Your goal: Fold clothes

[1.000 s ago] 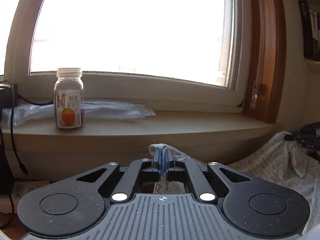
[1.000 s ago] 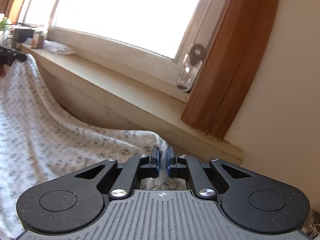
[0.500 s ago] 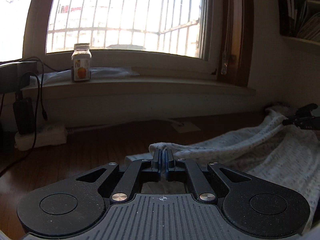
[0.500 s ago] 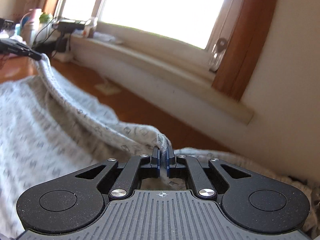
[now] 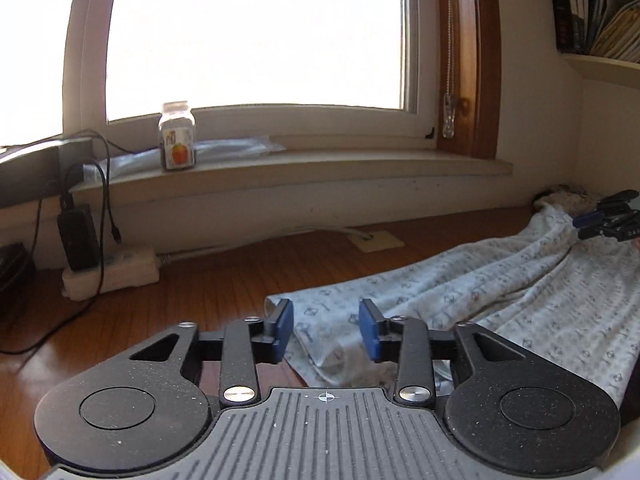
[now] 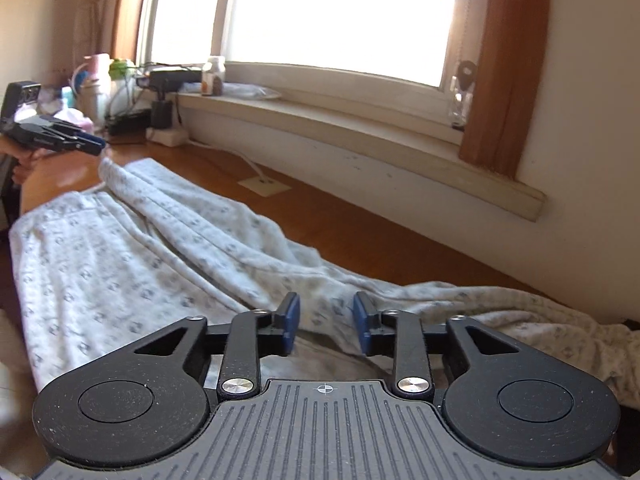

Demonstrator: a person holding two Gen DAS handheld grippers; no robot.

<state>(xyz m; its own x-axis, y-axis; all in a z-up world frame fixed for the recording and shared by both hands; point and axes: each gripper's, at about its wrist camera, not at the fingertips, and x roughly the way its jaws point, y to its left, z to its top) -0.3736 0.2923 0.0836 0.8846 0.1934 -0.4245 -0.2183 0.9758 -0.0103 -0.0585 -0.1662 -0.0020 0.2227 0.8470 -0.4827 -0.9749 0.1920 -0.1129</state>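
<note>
A pale blue-grey patterned garment (image 5: 500,284) lies stretched along the wooden tabletop (image 5: 224,280); it shows again in the right wrist view as the same cloth (image 6: 132,248). My left gripper (image 5: 326,330) hovers over one end of it, jaws opening, pads clear of the fabric lying between them. My right gripper (image 6: 325,322) stands over the other, bunched end, jaws opening too, the cloth loose beneath them. Each gripper appears in the other's view: the right gripper (image 5: 600,220) at far right, the left gripper (image 6: 86,143) at far left.
A windowsill (image 5: 320,164) runs along the back with a jar (image 5: 177,136) and a plastic bag. A power strip with adapter and cables (image 5: 108,270) sits at the left. A floor-socket plate (image 5: 374,240) is set in the wood. Bottles and clutter (image 6: 96,88) crowd the far left corner.
Both grippers let go of the garment's edges and their jaws spread apart. The cloth, held up earlier, now lies flat on the wood. Both hands came down and toward the table.
</note>
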